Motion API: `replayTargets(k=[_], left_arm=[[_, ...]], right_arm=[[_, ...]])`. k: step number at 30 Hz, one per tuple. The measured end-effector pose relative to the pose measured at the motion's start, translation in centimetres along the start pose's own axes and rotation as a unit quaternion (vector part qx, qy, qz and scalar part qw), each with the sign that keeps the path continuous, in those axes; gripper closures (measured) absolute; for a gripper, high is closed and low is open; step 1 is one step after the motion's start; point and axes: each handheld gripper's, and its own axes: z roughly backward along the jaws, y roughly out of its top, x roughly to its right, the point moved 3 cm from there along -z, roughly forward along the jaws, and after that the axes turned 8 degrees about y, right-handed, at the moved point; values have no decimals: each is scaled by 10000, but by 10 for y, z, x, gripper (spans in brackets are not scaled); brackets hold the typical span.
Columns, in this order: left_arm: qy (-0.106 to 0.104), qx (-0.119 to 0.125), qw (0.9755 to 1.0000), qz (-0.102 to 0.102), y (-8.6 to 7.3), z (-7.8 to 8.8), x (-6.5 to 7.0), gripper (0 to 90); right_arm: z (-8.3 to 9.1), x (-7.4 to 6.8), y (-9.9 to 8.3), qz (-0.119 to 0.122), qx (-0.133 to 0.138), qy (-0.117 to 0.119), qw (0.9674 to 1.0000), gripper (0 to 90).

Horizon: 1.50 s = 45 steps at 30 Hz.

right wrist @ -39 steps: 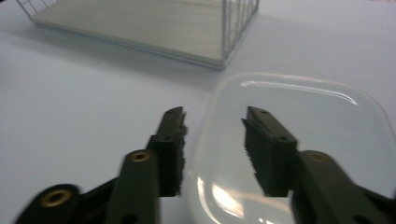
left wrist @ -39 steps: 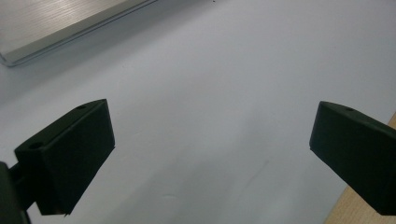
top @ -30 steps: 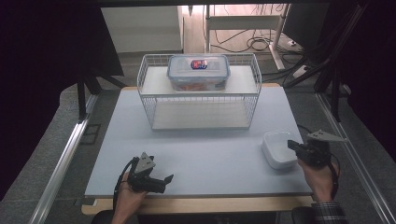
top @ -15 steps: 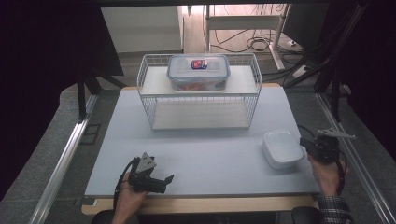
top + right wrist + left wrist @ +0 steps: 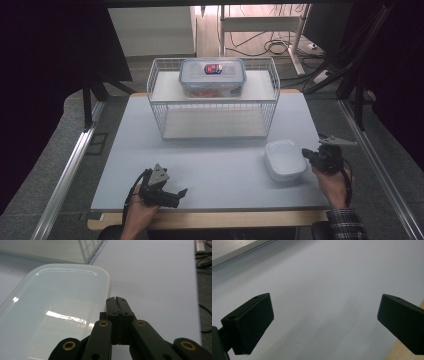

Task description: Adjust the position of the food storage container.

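White container (image 5: 284, 159) just left of right tool (image 5: 306, 154), jaws together, perhaps touching rim.

A wire rack (image 5: 215, 107) stands mid-table, with a lidded clear box (image 5: 212, 77) on top.

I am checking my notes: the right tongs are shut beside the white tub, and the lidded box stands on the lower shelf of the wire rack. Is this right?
Not quite. The box stands on the top shelf of the rack, as the high view shows; the lower shelf is bare. The rest holds: the right tongs are shut beside the white tub.
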Motion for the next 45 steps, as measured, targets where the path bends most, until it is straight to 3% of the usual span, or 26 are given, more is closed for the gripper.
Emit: replayTargets(k=[11, 15, 21, 25, 32, 38, 41, 43, 45], left_arm=[[-49, -55, 10000, -47, 0, -2, 2, 17], [-63, -64, 9999, -74, 0, -2, 3, 18], [-42, -86, 9999, -105, 0, -3, 3, 18], [-66, -111, 9999, -100, 0, -3, 4, 19], [-145, -117, 9998, -78, 1, -4, 5, 20], [-330, -107, 9994, 82, 2, -3, 6, 29], [-392, -109, 9991, 116, 2, -3, 7, 35], [-410, -114, 9990, 131, 2, -2, 7, 38], [-421, -133, 9989, 138, 2, -2, 7, 40]], right_arm=[[-27, -34, 9, 196, -91, 500, 9985, 896], [-34, -37, 15, 260, -97, 520, 9983, 895], [-53, -33, 30, 146, -139, 582, 9981, 893], [-64, -40, 36, 210, -209, 702, 9971, 894], [-85, -71, 46, 490, -388, 1022, 9928, 894], [-99, -101, 50, 773, -587, 1367, 9859, 895], [-101, -116, 50, 1024, -659, 1530, 9807, 889], [-97, -118, 51, 1120, -609, 1432, 9814, 882], [-86, -114, 51, 1025, -446, 1427, 9834, 880]])
